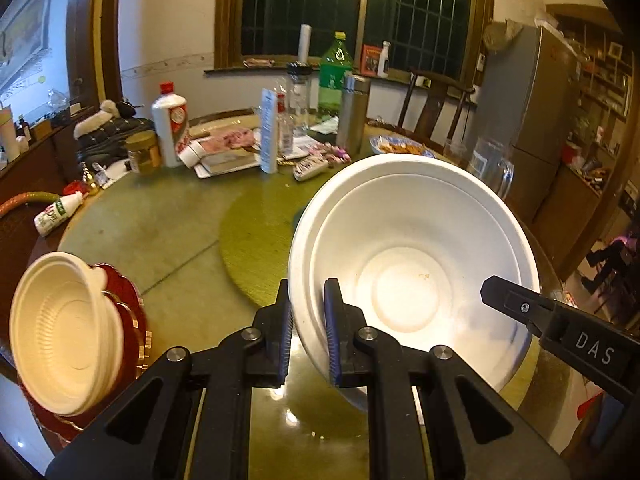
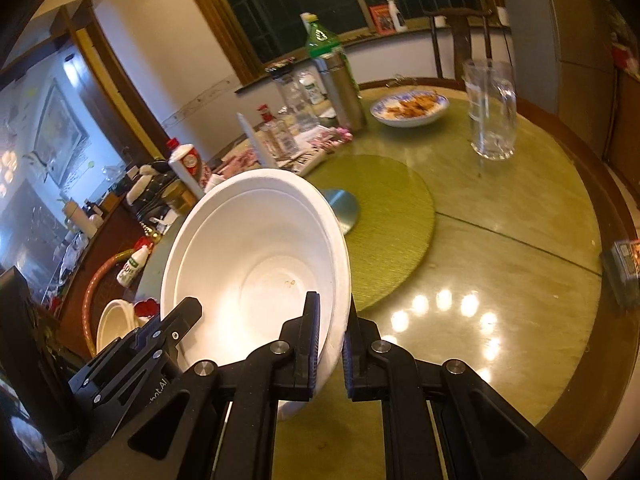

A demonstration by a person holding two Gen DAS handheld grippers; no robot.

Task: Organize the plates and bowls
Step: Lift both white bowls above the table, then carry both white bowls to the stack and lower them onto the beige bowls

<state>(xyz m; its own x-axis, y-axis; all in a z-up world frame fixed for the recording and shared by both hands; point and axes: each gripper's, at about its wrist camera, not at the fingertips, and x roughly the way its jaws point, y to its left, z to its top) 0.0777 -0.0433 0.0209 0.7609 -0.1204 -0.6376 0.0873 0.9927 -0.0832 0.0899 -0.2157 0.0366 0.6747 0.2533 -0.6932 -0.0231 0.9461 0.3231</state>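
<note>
Both my tongs, left [image 1: 308,316] and right [image 2: 331,332], are clamped on opposite rims of the white bowl [image 1: 412,264], held tilted above the table [image 1: 160,232], so it is not yet set down near the cream bowl [image 1: 66,332] on red plates [image 1: 132,304].

Round greenish table [image 2: 520,216], shiny top. Woven green mat [image 2: 392,216] sits just ahead of the jaws, 1 glass mug [image 2: 490,110] and a plate of food [image 2: 408,108] farther out, bottles [image 1: 170,120] clustered far-left.
</note>
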